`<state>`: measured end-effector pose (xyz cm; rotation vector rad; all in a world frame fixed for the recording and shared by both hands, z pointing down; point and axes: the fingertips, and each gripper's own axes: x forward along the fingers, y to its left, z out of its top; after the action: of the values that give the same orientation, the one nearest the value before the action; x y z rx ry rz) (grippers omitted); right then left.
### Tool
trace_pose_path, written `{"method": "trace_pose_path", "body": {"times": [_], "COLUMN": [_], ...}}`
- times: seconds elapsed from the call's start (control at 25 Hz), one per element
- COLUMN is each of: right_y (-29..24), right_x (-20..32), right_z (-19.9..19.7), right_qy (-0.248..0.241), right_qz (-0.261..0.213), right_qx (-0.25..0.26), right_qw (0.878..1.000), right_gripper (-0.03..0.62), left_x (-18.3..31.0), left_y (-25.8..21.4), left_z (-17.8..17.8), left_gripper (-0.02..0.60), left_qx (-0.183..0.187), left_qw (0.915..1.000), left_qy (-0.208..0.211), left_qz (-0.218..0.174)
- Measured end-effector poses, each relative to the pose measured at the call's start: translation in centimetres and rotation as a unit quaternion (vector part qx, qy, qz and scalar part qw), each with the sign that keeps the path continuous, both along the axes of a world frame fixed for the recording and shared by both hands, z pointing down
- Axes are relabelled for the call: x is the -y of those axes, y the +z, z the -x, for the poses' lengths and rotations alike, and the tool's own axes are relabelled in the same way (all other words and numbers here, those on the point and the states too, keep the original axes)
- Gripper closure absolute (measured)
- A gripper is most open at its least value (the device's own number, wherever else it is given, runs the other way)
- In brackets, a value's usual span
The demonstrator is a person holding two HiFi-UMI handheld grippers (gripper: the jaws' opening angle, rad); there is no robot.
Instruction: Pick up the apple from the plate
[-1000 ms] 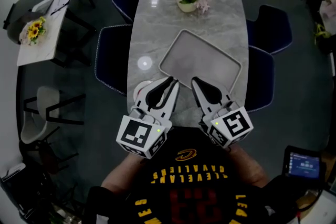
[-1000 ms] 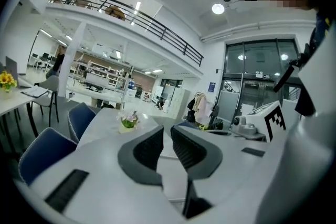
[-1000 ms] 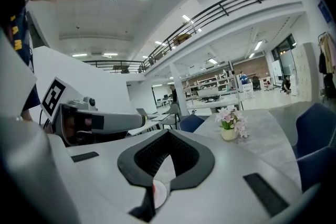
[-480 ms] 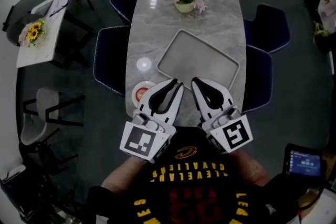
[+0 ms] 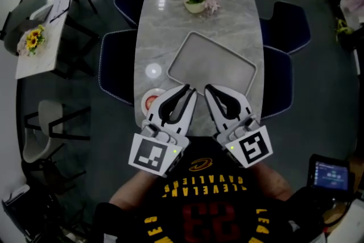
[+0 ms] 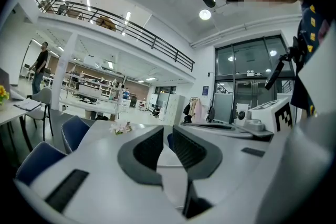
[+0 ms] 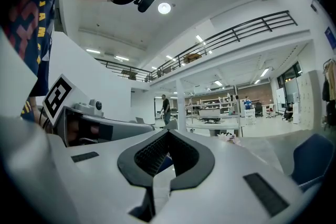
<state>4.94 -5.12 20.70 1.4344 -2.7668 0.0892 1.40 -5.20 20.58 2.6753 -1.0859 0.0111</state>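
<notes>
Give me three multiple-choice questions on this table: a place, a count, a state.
1. Where is the apple? A on the small plate at the table's near left edge; B on the grey tray; C beside the flowers.
2. How many blue chairs stand at the table? A two; B four; C six.
3. The right tongs are: A shut, empty; B wide open; C shut on the apple.
Answers: A, red fruit sits on the plate; B, two each side; A, tips meet with nothing between.

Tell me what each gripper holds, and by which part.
Nothing is held. The white left gripper has jaws slightly apart and empty; the white right gripper is shut on nothing.
</notes>
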Motion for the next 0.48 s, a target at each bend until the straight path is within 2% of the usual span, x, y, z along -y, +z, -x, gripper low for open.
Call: {"method": "trace_pose_path", "body": {"times": [0.48], "right_y": [0.78], "right_x": [-0.5], "right_z": [0.46], "right_qy": [0.013], "right_qz": [0.015], "right_qx": [0.003], "right_qw": [1.0], "right_gripper": [0.588], "left_x": [-0.49], "left_y": [0.59], "left_z": [0.51], "left_gripper": [0.525], "left_qx": [0.0], "left_qw": [0.9999], "left_qy": [0.009], "left_qz": [0.005]}}
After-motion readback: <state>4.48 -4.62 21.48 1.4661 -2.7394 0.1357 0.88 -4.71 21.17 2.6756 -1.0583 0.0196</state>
